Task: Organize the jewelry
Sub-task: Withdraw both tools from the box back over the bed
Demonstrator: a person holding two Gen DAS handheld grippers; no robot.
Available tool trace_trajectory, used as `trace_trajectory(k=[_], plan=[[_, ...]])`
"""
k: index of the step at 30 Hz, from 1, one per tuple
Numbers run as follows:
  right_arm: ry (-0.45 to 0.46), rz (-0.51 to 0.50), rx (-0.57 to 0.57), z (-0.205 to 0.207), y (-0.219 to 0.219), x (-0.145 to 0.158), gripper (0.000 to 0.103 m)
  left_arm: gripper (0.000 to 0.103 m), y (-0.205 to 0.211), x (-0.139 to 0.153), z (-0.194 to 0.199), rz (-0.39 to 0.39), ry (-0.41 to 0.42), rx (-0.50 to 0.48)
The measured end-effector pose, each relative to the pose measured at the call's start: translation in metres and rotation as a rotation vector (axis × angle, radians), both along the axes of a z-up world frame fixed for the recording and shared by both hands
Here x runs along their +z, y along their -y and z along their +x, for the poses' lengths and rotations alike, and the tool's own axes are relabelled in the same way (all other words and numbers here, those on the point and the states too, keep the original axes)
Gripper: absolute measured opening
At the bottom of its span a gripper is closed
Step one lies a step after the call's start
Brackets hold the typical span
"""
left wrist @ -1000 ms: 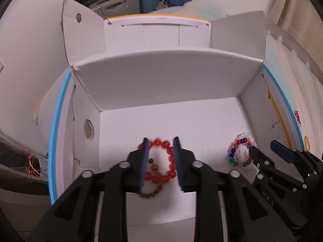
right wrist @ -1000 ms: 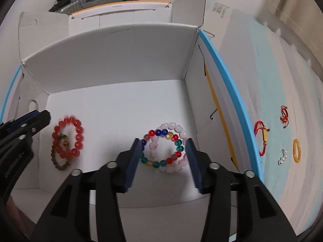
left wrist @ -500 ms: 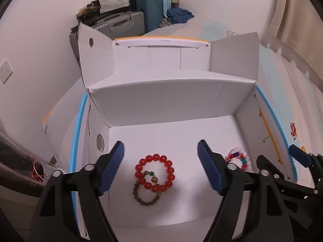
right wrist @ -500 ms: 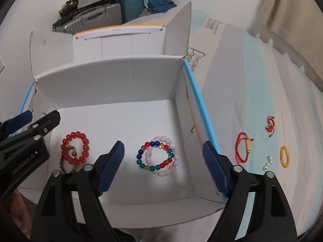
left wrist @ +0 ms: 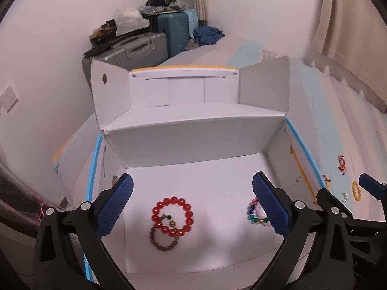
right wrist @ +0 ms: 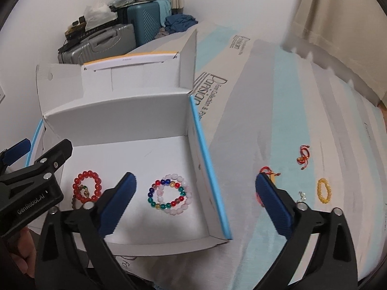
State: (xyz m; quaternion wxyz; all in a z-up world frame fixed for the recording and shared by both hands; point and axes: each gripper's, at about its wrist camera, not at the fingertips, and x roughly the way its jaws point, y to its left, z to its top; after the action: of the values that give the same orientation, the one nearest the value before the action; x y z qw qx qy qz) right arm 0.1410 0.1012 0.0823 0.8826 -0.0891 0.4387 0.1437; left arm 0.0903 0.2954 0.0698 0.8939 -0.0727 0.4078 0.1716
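Illumination: soft, even indoor light; moderately bright, slightly cool cast.
Shadows: faint grey patches on the white box floor (left wrist: 217, 193) under both views; no hard edges.
Glare: no blown highlights; white card reads pale grey.
Distortion: strong fisheye bowing; straight box walls curve, dark vignette at all corners.
Blur: curtain edge (right wrist: 314, 55) smeared in both views; printed lettering on the sheet (right wrist: 212, 89) soft.
Focus: beads in the box fairly crisp; distant luggage (left wrist: 135, 48) softer.
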Motion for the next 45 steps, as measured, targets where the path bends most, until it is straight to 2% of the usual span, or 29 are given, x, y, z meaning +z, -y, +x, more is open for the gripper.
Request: trace_trajectory(k=[15,32,45], plan=[[0.048,0.03,-0.1,0.005,0.076,0.027,0.095,0.097,0.064,0.014,0.018,-0.007,0.04,-0.108],[0.064,0.009,-0.2,0.01,0.157,0.026,0.095,0.097,0.133,0.012,0.04,-0.028,0.06,-0.213],[0.049,0.021,-0.26,0.017,0.211,0.013,0.095,0.097,0.192,0.005,0.056,-0.053,0.07,-0.319]])
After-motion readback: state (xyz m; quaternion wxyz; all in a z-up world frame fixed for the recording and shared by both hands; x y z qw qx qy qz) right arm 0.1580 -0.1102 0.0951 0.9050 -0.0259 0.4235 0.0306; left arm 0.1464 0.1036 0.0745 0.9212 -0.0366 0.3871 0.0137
